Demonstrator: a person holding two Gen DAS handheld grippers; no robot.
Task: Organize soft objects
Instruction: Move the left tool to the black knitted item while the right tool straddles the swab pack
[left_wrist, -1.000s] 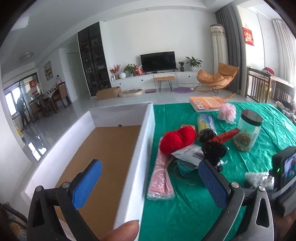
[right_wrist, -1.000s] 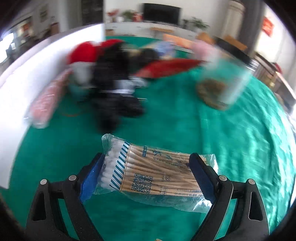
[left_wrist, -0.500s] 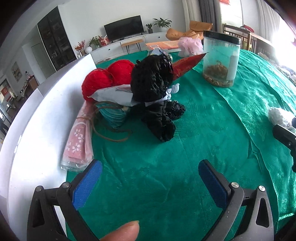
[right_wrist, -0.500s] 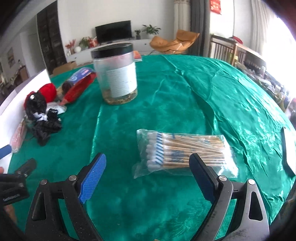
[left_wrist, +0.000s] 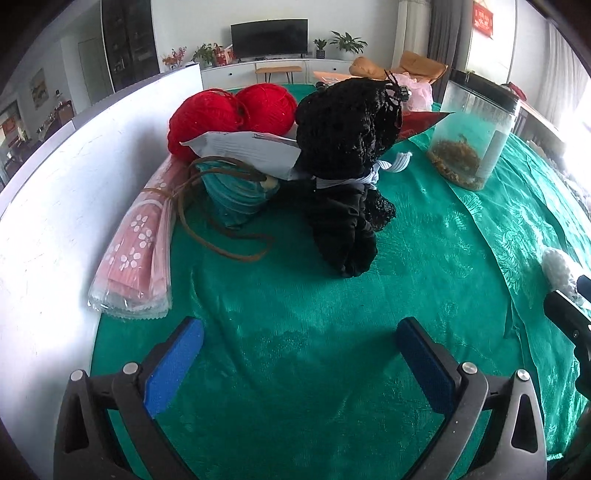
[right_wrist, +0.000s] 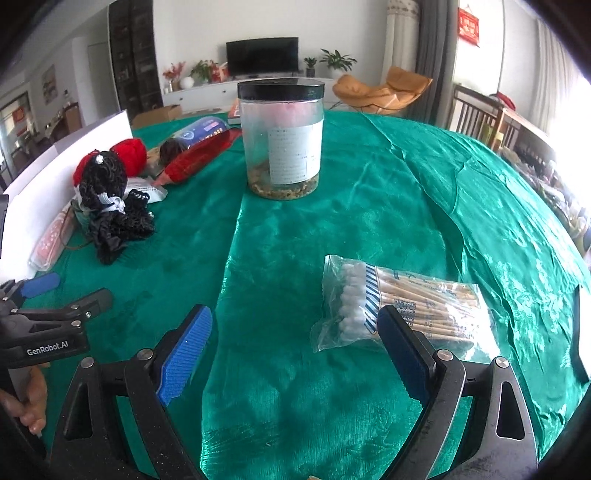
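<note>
Here, nearest the lens, the left gripper (left_wrist: 300, 360) has its blue pads spread wide over bare green tablecloth (left_wrist: 295, 369), with nothing between them. A broad open patch of cloth runs ahead of it. To its left stands the white box wall (left_wrist: 55, 206), its edge curving along the cloth. A flat pink floral packet (left_wrist: 136, 254) lies against that wall. Beyond the open patch sits the black knitted bundle (left_wrist: 347, 155), with a teal pouch (left_wrist: 236, 194) and its brown cord just beside it, a grey paper packet (left_wrist: 243, 147) resting on top, and two red yarn balls (left_wrist: 229, 114) behind.

The right gripper (right_wrist: 291, 343) is likewise wide open and empty. Its right pad overlaps the bag of cotton swabs (right_wrist: 402, 306), which lies flat; whether they touch I cannot tell. Clear cloth stretches ahead to the lidded plastic jar (right_wrist: 282, 140), standing upright and well apart from the heap at far left.
</note>
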